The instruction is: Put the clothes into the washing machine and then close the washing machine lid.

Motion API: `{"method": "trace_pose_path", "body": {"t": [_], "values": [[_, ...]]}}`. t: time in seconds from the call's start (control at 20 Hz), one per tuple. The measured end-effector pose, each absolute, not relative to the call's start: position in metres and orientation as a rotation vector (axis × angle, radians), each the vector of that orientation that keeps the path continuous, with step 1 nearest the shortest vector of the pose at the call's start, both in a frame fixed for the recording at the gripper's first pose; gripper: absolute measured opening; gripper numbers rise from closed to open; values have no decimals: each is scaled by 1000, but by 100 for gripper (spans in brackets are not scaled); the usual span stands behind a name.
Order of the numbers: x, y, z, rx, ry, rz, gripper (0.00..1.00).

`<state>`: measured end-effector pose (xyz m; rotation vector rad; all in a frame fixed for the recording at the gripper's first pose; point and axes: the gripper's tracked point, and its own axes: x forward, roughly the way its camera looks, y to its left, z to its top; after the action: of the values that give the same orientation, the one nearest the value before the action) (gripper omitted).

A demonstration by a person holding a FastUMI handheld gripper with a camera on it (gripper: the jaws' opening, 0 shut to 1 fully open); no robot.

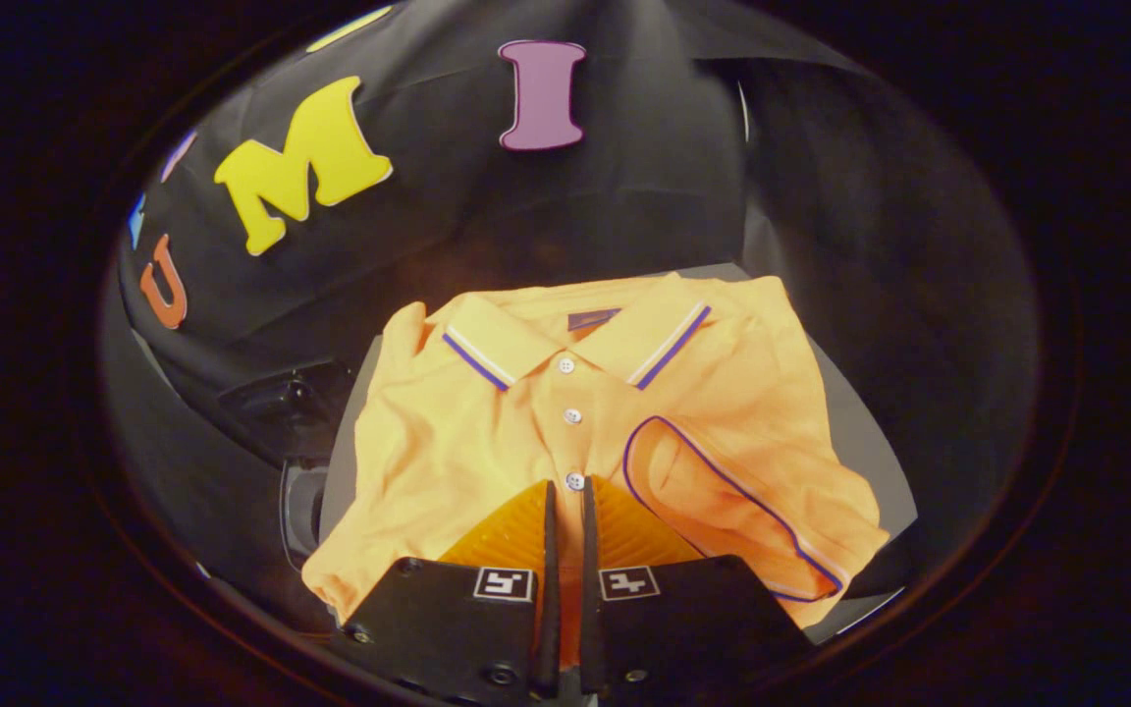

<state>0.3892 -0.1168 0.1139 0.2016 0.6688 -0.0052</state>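
- An orange polo shirt [546, 432], folded with collar far and a sleeve to the right, lies on a grey tabletop [860, 422].
- The jaws of the gripper [565, 496] are nearly clenched over the shirt's button placket; whether they pinch fabric cannot be told.

Black cloth wall [624, 187] hangs all around me, creased and draped, sloping off into shadow on the right. A warm light falls from above and pools in the middle, fading fast toward the sides. Below the cloth sits a grey bench [860, 432], its bare top showing pale at the right. Off to the left, a dark boxy shape [291, 398] sits tucked against the cloth; I cannot tell what it is.
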Motion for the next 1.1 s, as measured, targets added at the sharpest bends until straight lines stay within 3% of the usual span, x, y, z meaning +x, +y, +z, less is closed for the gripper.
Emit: {"method": "trace_pose_path", "body": {"t": [0.45, 1.1], "values": [[384, -112, 176, -14, 570, -46, 9], [374, -11, 274, -64, 406, 116, 9]]}}
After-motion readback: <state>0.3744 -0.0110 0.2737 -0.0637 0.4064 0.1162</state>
